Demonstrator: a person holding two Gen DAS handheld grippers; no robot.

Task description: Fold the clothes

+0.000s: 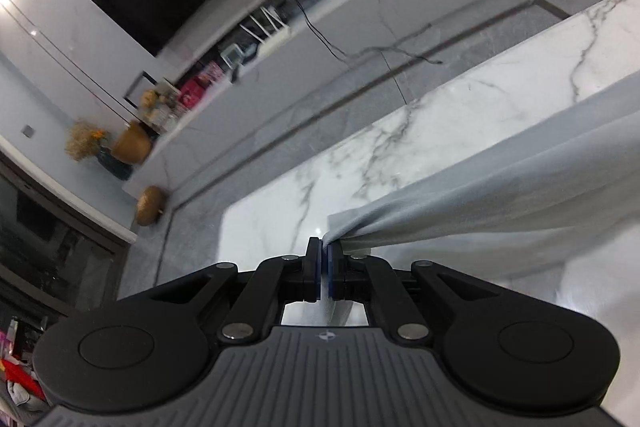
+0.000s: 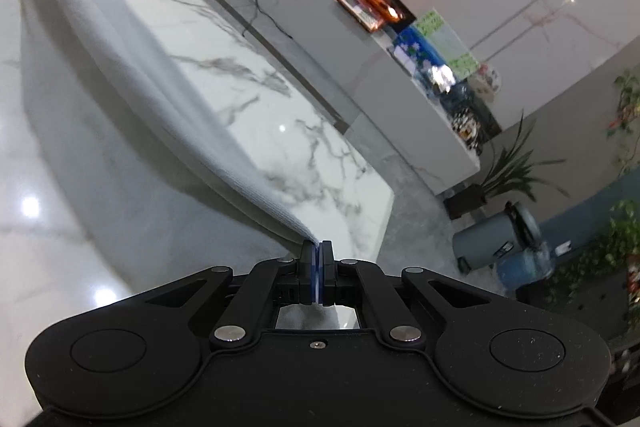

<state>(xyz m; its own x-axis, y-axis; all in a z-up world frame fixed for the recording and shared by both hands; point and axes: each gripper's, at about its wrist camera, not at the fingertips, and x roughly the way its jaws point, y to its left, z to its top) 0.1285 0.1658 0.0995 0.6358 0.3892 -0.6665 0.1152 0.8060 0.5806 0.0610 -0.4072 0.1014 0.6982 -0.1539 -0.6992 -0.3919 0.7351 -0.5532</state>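
The garment [image 1: 500, 183] stretches above the surface [image 1: 400, 131], one corner in the left claw [image 1: 323, 247] and the other in the right claw [image 2: 316, 247]. Beyond the surface's far edge lies the floor [image 1: 360, 67], then a long low cabinet [image 1: 340, 15] against the wall.

Pale grey garment [image 1: 500, 195] stretched taut above marble table [image 1: 440, 115].

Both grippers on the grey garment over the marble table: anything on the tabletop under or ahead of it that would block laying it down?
Nothing visible. The left gripper and right gripper each pinch an end of the grey garment, stretched above the marble table. The tabletop in both wrist views is bare; the part under the cloth is hidden.
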